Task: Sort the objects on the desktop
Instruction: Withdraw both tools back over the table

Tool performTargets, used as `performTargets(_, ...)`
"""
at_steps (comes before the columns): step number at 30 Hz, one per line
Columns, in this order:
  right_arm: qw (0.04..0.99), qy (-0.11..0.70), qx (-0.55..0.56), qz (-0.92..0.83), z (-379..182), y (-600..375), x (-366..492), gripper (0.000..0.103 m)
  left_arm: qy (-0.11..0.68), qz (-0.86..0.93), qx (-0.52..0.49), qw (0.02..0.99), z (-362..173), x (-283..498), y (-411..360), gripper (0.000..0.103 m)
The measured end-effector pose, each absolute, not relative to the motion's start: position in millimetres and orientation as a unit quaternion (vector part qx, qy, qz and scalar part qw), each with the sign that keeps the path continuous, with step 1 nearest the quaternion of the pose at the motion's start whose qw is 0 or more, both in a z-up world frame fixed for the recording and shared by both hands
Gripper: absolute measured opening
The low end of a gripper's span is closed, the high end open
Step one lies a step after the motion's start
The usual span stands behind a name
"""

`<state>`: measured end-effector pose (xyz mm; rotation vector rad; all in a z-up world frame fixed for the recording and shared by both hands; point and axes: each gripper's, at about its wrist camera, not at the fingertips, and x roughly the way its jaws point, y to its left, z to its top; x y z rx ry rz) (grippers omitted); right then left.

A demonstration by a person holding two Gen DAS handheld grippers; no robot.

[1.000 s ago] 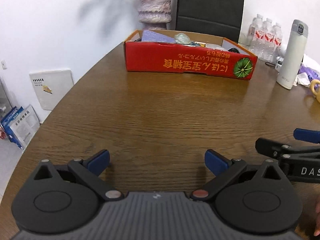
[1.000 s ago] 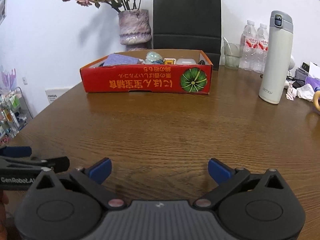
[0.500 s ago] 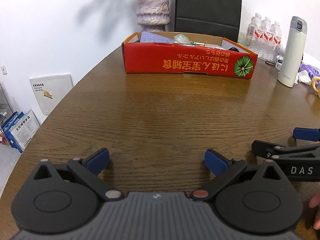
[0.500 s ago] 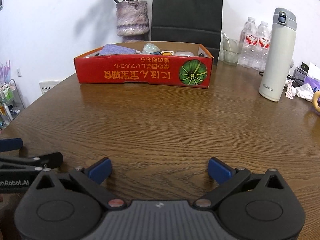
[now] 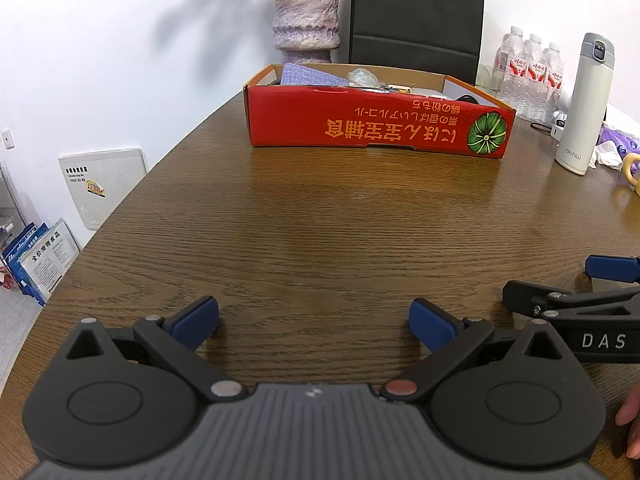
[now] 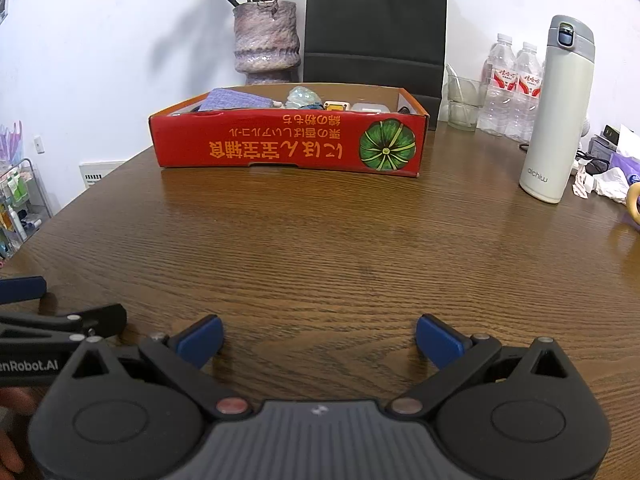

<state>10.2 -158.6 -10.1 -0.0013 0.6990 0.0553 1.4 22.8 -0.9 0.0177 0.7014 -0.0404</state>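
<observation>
Setting: white-walled room, round wooden tabletop (image 5: 320,220), black paper bag (image 6: 376,20) and purple vase (image 6: 267,36) at the far edge.
Sorting target: red cardboard box (image 6: 288,148) at the far side of the tabletop, well apart from both grippers, already holding a purple cloth (image 6: 236,101), a pale crumpled wrap (image 6: 302,96) and small items too small to name.
Loose items: none visible on the bare wood between grippers and box, so sorting looks nearly or fully done.
Left gripper (image 5: 314,320): low over the near edge, blue pads spread wide, nothing between them.
Right gripper (image 6: 318,338): just beside the left one, pads equally wide apart, holding nothing.
Right-side clutter: white thermos (image 6: 556,112) upright, water bottles (image 6: 508,88), a glass (image 6: 462,102), tissues (image 6: 608,184) near the edge.
Risk, reach: tall thermos likely to tip if the right gripper swings wide toward that corner.
Risk, collision: grippers close enough side by side to knock together on a crossing move.
Risk, box: light cardboard likely to slide if nudged at the wall.
</observation>
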Motion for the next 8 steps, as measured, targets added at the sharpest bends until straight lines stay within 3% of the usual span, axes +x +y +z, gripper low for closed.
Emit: performTargets(8, 0.939, 0.342, 0.000, 0.027, -10.2, -158.7, 10.2, 0.103, 0.344, -0.020, 0.009, 0.939, -0.7, 1.5, 22.8, 0.103)
